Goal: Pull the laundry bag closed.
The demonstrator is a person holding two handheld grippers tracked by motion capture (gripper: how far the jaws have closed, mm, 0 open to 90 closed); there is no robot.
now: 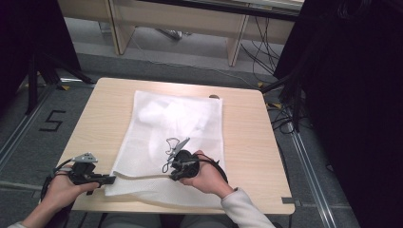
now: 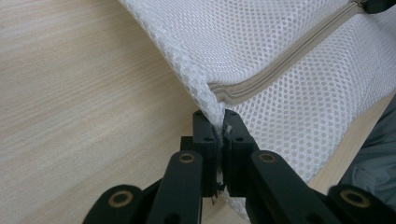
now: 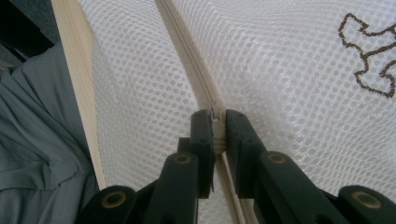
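Observation:
A white mesh laundry bag (image 1: 171, 123) lies flat in the middle of the wooden table (image 1: 247, 137). Its beige zipper (image 1: 142, 176) runs along the near edge. My left gripper (image 1: 113, 179) is shut on the bag's near-left corner, and in the left gripper view the mesh edge (image 2: 205, 93) is pinched between the jaws of that gripper (image 2: 218, 116), right beside the zipper (image 2: 285, 65) end. My right gripper (image 1: 172, 176) is shut on the zipper pull (image 3: 215, 122); in its own view the gripper (image 3: 215, 114) straddles the zipper (image 3: 187, 51) track.
A brown stitched mark (image 3: 369, 56) sits on the mesh beyond the right gripper. The table's near edge (image 3: 77, 70) runs close to the person's grey clothing (image 3: 37, 140). Black curtains (image 1: 351, 95), floor cables (image 1: 280, 114) and a wooden desk (image 1: 180, 19) surround the table.

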